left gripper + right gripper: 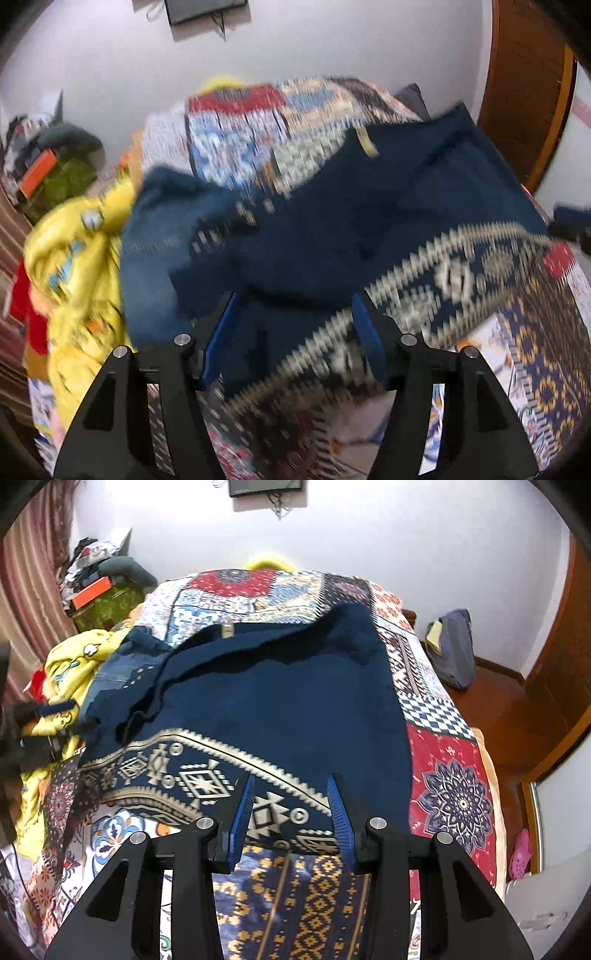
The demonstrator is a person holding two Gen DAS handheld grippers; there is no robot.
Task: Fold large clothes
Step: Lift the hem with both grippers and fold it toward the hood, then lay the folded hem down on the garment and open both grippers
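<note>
A dark navy garment (273,701) with a cream patterned border (199,779) lies spread on the bed. Its left part is folded over and rumpled, and a small label (227,630) shows at the far edge. My right gripper (291,777) hovers open over the near border, with the pads apart and nothing pinched. In the blurred left wrist view the same navy garment (332,229) fills the middle. There my left gripper (294,297) is wide open above its left part, with only cloth showing behind the pads.
A patchwork bedspread (450,797) covers the bed. Crumpled yellow cloth (70,664) and a red piece lie at the bed's left edge. On the wooden floor to the right stands a grey bag (452,650). Clutter (103,590) is piled at the back left.
</note>
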